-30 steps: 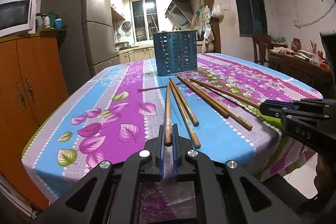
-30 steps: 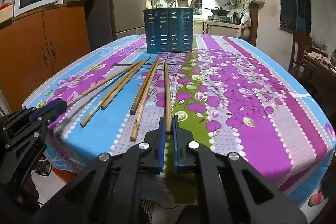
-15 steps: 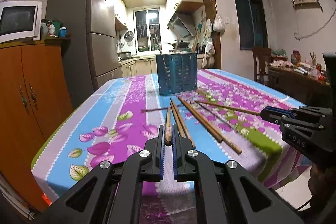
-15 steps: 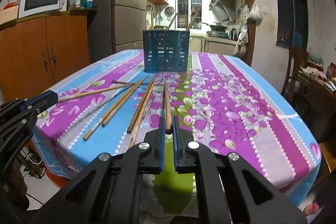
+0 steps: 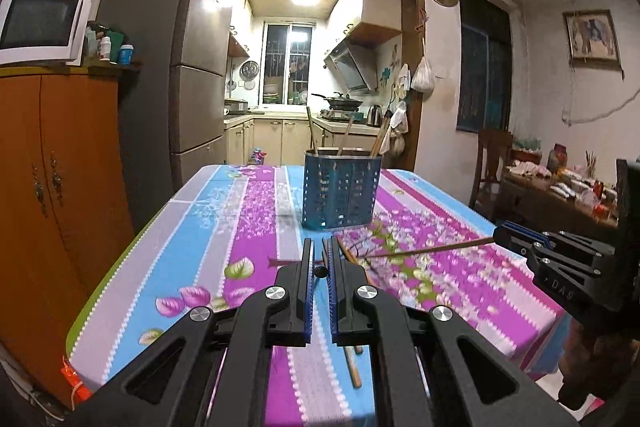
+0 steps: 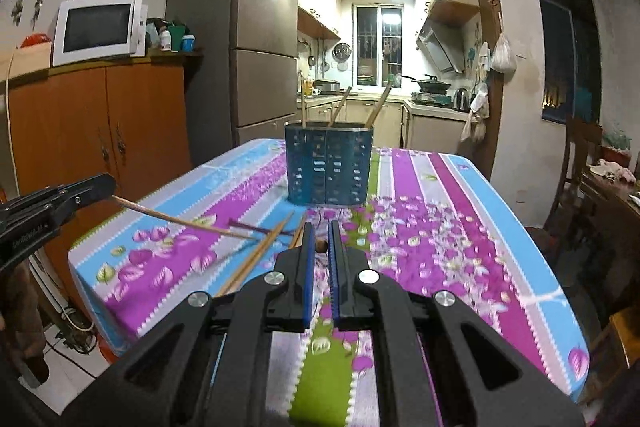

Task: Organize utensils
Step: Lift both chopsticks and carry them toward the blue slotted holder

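Both tongs, left (image 5: 319,259) and right (image 6: 321,245), were clamped on one chopstick each, shafts pointing ahead toward the blue holder (image 6: 329,169) standing straight beyond on the table (image 6: 460,227), roughly equidistant.

Wooden chopsticks (image 6: 256,255) strewn on cloth (crossing); three upright in blue holder (image 6: 329,167).

Left gripper (image 5: 319,259): raised above the desk (image 5: 256,227), pointing forward and roughly level. Its fingers (image 5: 307,267) stand nearly closed, clamped on the butt end of a chopstick (image 6: 180,221) seen end-on between the pads. Right gripper (image 6: 321,247): same attitude, fingers (image 6: 308,251) nearly closed on the end of a second chopstick (image 5: 432,249). The two grippers sit side by side, well apart, each visible in the other's view.
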`<state>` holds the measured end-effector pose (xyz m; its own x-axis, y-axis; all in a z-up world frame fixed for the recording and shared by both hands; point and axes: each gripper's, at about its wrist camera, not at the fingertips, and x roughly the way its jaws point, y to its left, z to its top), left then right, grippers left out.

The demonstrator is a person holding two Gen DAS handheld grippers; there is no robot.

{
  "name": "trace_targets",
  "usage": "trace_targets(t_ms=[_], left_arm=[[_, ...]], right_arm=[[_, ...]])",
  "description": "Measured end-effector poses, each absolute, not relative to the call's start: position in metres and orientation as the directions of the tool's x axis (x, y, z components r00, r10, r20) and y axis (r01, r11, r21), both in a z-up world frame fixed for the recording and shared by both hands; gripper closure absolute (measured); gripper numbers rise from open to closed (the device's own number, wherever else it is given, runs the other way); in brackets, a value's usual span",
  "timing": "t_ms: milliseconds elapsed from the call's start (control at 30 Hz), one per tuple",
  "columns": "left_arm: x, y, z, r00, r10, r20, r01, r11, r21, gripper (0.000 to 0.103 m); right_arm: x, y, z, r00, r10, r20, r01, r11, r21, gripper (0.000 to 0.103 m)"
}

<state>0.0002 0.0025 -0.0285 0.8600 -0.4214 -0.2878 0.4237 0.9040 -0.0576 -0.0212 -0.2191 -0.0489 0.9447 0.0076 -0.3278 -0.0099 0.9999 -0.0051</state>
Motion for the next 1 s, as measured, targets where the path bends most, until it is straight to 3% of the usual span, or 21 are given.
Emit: trace_targets(t_ms=[433, 1000], left_arm=[[0.026, 0.003, 0.024, 0.856, -0.439, -0.272, 0.431, 0.898, -0.091, 0.096], [0.06, -0.015, 0.063, 0.806, -0.494, -0.327, 0.489, 0.866, -0.104, 0.096]], right_arm=[[0.004, -0.232, 0.004, 0.94, 0.06, -0.335, -0.065, 0.998, -0.004, 0.098], [0.034, -0.242, 0.042, 0.878, 0.112, -0.465, -0.098, 0.994, 0.053, 0.098]])
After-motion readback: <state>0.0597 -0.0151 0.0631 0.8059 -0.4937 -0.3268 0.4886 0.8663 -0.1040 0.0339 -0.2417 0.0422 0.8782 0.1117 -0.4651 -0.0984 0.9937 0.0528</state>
